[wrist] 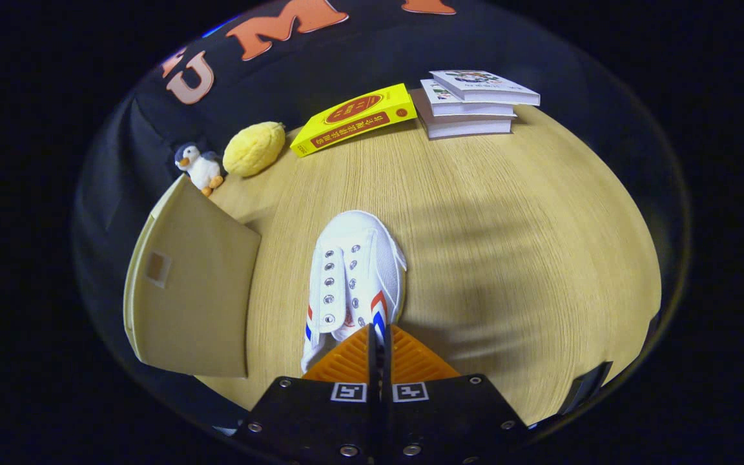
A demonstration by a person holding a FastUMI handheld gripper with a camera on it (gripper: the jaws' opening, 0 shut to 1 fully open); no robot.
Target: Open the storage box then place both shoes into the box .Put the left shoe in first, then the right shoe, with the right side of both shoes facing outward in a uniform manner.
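A white canvas shoe [354, 271] with red and blue side stripes and empty eyelets points its toe away from me over the wooden table [507, 258]. My gripper [378, 332] has its fingers pressed together at the shoe's rear opening, pinching the collar edge by the striped side. The heel is hidden behind the fingers. To the left of the shoe stands the beige storage box [191, 290], showing a flat panel with a small square tab. Its inside is hidden.
At the table's far side lie a yellow book [354, 119] and a stack of three white books [472, 103]. A yellow lemon-shaped plush [254, 148] and a small penguin toy [199, 168] sit beyond the box. Bare tabletop stretches right of the shoe.
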